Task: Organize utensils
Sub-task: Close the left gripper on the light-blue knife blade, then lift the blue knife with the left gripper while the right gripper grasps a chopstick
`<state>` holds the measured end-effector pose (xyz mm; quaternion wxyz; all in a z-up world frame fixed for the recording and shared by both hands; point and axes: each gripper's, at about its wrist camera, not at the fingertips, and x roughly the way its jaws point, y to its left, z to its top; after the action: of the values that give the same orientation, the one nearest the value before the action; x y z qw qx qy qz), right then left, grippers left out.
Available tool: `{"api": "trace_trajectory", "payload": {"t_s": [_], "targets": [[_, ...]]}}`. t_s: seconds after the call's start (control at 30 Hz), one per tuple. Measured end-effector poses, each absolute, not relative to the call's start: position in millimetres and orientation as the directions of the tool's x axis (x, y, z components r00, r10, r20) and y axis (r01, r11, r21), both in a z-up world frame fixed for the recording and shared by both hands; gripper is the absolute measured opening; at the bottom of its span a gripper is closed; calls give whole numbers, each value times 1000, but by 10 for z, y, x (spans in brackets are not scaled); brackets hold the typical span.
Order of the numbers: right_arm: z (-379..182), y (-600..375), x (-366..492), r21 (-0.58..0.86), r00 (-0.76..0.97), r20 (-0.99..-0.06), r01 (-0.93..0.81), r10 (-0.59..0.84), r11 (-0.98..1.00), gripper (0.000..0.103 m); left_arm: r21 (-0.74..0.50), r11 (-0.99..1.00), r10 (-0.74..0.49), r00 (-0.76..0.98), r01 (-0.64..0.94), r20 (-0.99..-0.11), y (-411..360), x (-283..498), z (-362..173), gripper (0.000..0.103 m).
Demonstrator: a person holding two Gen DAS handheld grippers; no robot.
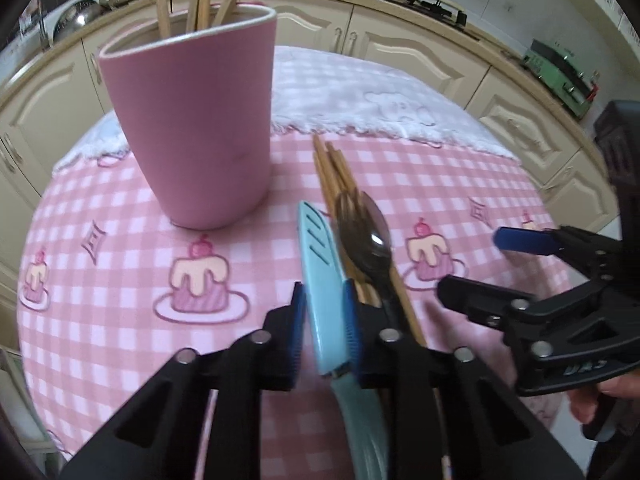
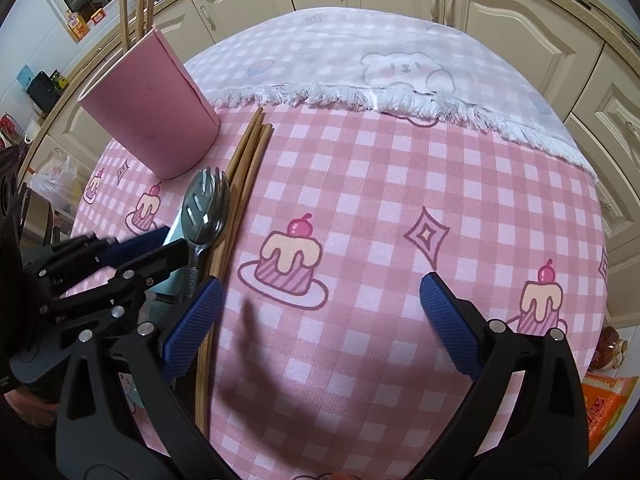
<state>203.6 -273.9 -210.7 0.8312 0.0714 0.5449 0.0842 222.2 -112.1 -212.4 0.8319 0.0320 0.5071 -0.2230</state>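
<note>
My desk (image 2: 400, 168), draped in a pink checked cloth, carries a pink cup (image 1: 192, 120) with wooden sticks standing in it, and just beside it a row of wooden chopsticks (image 2: 244, 160), a steel spoon (image 1: 370, 236) and fork. My left gripper (image 1: 323, 320) has its jaws narrowed onto the light-blue sheathed knife (image 1: 320, 276) lying beside them. My right gripper (image 2: 320, 324) hangs with jaws wide over bare cloth.

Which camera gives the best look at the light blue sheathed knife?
The left wrist view: the knife runs up the middle of the frame between the left gripper's pads, slotted sheath and handle visible. The right wrist view shows only a pale blue sliver behind the left gripper and the spoon.
</note>
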Motion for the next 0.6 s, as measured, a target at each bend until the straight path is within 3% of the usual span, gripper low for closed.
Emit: {"api": "trace_trajectory", "payload": {"t_s": [0.43, 0.53, 0.6], "targets": [[-2173, -2464, 2151, 139, 374, -910, -125, 176, 982, 97, -166, 901, -329, 383, 401, -863, -692, 2181, -2083, 16], [-2191, -2341, 2160, 116, 362, -917, -160, 168, 980, 97, -144, 900, -313, 379, 412, -871, -700, 2187, -2091, 18], [-2209, -2284, 2154, 83, 362, -921, -173, 142, 981, 96, -124, 903, -295, 383, 413, -875, -730, 2200, -2093, 29]]}}
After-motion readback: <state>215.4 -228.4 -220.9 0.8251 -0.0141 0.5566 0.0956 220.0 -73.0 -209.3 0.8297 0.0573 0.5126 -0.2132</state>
